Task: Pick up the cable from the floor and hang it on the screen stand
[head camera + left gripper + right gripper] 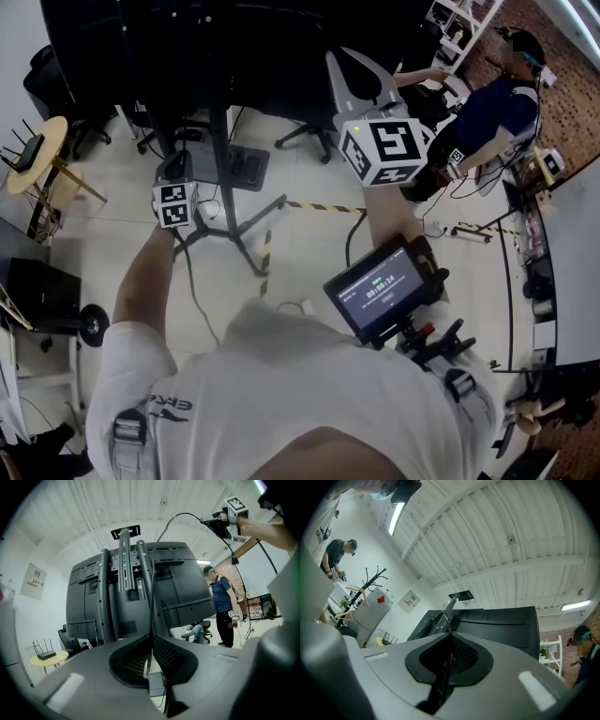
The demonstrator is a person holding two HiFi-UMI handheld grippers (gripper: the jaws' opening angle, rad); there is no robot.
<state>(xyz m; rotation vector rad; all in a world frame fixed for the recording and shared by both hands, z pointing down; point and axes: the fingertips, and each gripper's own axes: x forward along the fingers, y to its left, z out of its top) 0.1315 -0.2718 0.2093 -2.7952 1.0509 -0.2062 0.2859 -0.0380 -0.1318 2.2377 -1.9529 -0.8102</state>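
The left gripper is pinched nearly closed on the cable. The right gripper is likewise narrow, closed on a dark strand of the cable that runs up through its jaws.

Ahead of both is the back of the big dark screen, carried on the screen stand with its upright rails and top bracket. In the head view the stand's legs spread over the pale floor.

The cable is off the floor. From the left gripper it rises in front of the rails, then arcs above the screen to the right gripper, which is held higher.

The cable looks thin, light and limp, so it should drape over the bracket readily but may slip off a smooth edge. Gripping it at two spaced points leaves a loop to lay over the stand. No bin, box or tray shows near the work.
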